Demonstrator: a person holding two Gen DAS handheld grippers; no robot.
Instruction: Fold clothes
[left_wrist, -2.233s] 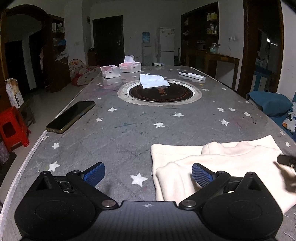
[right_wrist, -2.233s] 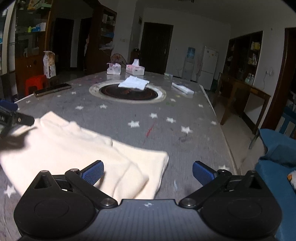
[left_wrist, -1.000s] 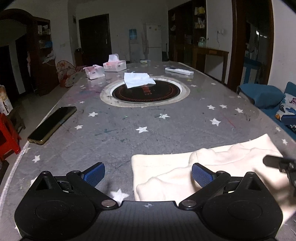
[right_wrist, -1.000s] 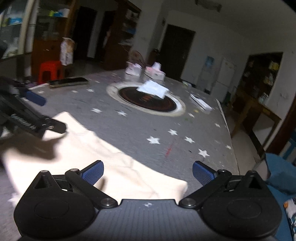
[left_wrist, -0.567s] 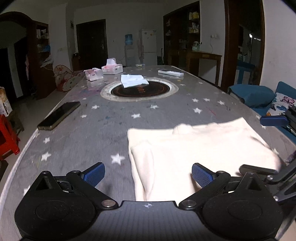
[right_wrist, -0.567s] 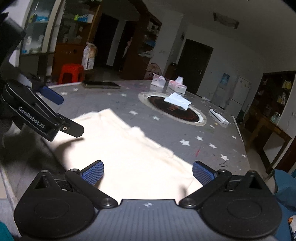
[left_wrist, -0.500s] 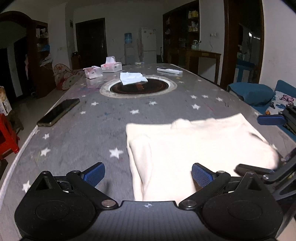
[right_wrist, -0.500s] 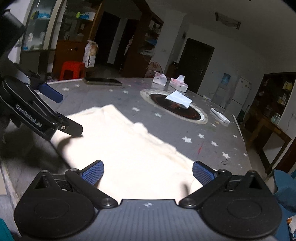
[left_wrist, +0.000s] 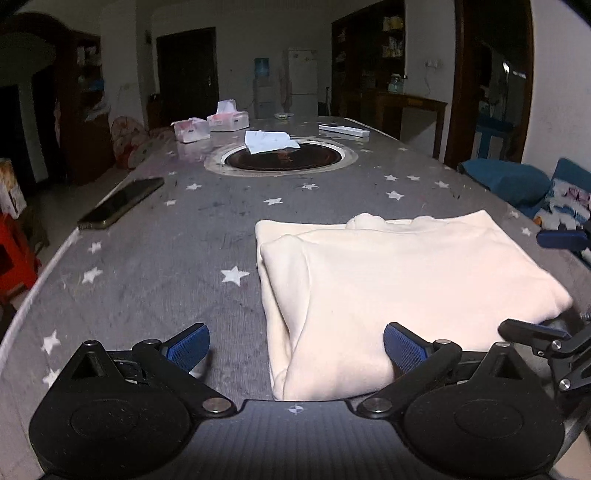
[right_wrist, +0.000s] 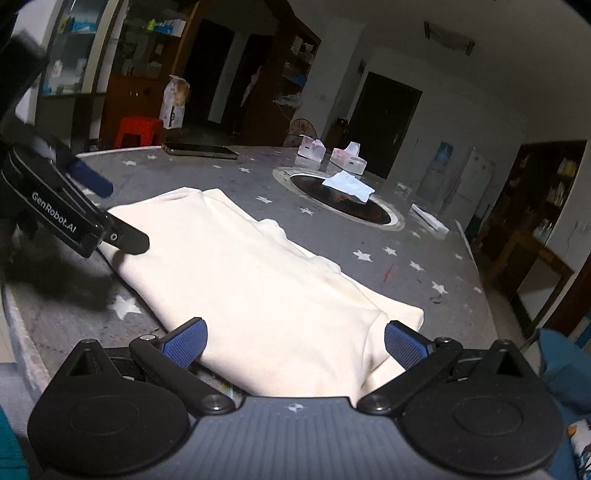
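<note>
A cream garment (left_wrist: 391, 280) lies folded flat on the grey star-patterned table (left_wrist: 155, 266); it also shows in the right wrist view (right_wrist: 258, 288). My left gripper (left_wrist: 295, 345) is open at the garment's near left corner, with one finger over the cloth and one over bare table. My right gripper (right_wrist: 293, 343) is open at the garment's near right edge, its fingers on either side of the cloth's corner. Each gripper shows in the other's view, the right one (left_wrist: 546, 332) and the left one (right_wrist: 85, 221).
A phone (left_wrist: 122, 203) lies near the left table edge. A round inset burner (left_wrist: 280, 158) with a white cloth (left_wrist: 269, 141) on it sits mid-table. Two tissue boxes (left_wrist: 210, 123) and a white remote (left_wrist: 343, 129) are at the far end. A red stool (right_wrist: 138, 131) stands beyond the table.
Both grippers have drawn back toward the table's near edge and stay open. The garment now lies as a larger flat rectangle, and the right gripper has come close beside the left.
</note>
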